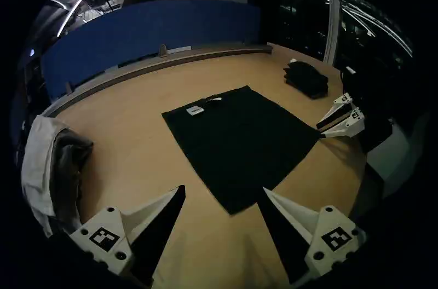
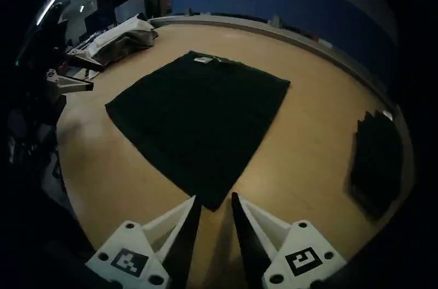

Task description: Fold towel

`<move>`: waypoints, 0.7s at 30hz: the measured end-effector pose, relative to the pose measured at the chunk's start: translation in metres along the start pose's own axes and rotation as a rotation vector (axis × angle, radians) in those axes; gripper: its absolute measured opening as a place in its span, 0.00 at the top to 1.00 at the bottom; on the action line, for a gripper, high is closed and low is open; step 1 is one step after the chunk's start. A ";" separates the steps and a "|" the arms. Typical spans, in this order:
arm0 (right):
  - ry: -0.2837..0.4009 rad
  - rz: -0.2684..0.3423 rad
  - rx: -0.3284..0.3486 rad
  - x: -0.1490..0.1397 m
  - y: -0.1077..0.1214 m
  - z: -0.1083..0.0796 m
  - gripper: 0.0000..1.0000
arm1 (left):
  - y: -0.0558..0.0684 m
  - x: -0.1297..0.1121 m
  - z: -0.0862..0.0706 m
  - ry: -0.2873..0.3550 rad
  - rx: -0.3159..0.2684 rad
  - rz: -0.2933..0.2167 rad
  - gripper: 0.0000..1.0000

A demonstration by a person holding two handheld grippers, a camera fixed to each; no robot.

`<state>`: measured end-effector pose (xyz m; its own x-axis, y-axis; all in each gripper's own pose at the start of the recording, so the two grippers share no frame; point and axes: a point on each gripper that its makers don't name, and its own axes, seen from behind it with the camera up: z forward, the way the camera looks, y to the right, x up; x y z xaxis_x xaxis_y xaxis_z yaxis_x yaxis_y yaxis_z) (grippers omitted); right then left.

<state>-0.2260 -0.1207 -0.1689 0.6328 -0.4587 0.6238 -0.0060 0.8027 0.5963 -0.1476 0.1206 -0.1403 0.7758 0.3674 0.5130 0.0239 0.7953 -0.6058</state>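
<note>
A dark towel (image 1: 241, 141) lies spread flat on the wooden table (image 1: 131, 125), with a white label (image 1: 195, 110) near its far corner. My left gripper (image 1: 223, 189) stands wide open over the towel's near corner, its fingers on either side and apart from the cloth. My right gripper (image 2: 213, 196) is narrowly open, and another corner of the towel (image 2: 202, 125) sits just at the gap between its fingertips. In the left gripper view the right gripper (image 1: 321, 130) points at the towel's right corner. In the right gripper view the left gripper (image 2: 87, 78) hovers beyond the towel's left corner.
A stack of folded dark towels (image 1: 306, 78) (image 2: 378, 163) rests near the table's edge. A heap of white and grey cloth (image 1: 49, 168) (image 2: 120, 37) lies at the opposite side. A blue partition (image 1: 148, 26) (image 2: 284, 4) runs behind the table.
</note>
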 end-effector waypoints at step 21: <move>-0.014 0.007 0.017 -0.004 -0.002 0.003 0.82 | 0.009 -0.012 0.004 -0.043 -0.040 0.011 0.10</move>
<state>-0.2307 -0.1219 -0.1708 0.6217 -0.4581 0.6353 -0.0238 0.7997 0.5999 -0.1593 0.1255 -0.1500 0.7482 0.3969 0.5317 0.0415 0.7718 -0.6345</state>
